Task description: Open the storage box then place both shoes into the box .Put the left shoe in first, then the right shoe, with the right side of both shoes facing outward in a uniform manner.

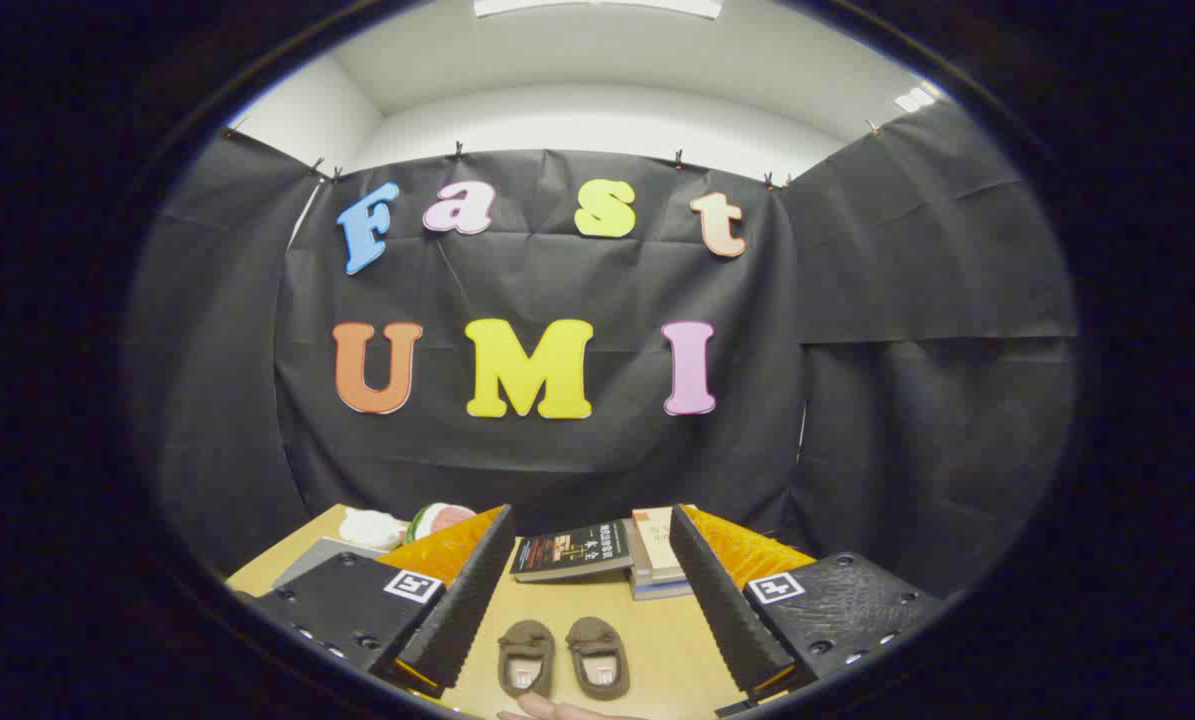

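Note:
Two small brown shoes stand side by side on the wooden table, toes pointing away from me: one shoe (526, 657) on the left and the other shoe (599, 656) on the right. They lie between my gripper's fingers, low in the gap. My gripper (592, 600) is open, its fingers spread wide and holding nothing. A fingertip of a person's hand (557, 710) shows just below the shoes.
A dark book (572, 550) and a stack of books (655, 560) lie on the table beyond the fingers. A white thing (372, 527) and a red-and-green round object (437, 520) sit at the far left, beside a grey flat item (317, 560).

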`<state>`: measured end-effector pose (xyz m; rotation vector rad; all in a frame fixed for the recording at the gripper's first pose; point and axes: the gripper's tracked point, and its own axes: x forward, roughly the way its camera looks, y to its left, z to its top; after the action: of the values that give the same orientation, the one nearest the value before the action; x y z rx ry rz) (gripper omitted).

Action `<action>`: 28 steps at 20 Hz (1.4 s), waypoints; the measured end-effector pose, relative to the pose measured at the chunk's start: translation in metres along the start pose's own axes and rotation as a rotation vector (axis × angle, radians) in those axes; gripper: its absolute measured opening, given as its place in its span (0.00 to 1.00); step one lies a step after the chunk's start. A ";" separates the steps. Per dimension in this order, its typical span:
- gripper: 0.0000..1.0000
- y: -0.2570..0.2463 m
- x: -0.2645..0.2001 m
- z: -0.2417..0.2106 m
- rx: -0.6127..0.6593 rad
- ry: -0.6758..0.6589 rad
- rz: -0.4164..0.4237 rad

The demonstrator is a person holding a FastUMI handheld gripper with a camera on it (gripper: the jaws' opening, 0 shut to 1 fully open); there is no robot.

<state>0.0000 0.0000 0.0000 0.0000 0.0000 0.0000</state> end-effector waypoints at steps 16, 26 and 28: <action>0.95 0.027 0.031 -0.052 -0.028 0.111 0.105; 0.95 0.105 0.066 -0.169 -0.009 0.402 0.322; 0.95 0.126 0.070 -0.193 0.017 0.468 0.382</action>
<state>0.0701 0.1258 -0.1929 0.0172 0.4683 0.3817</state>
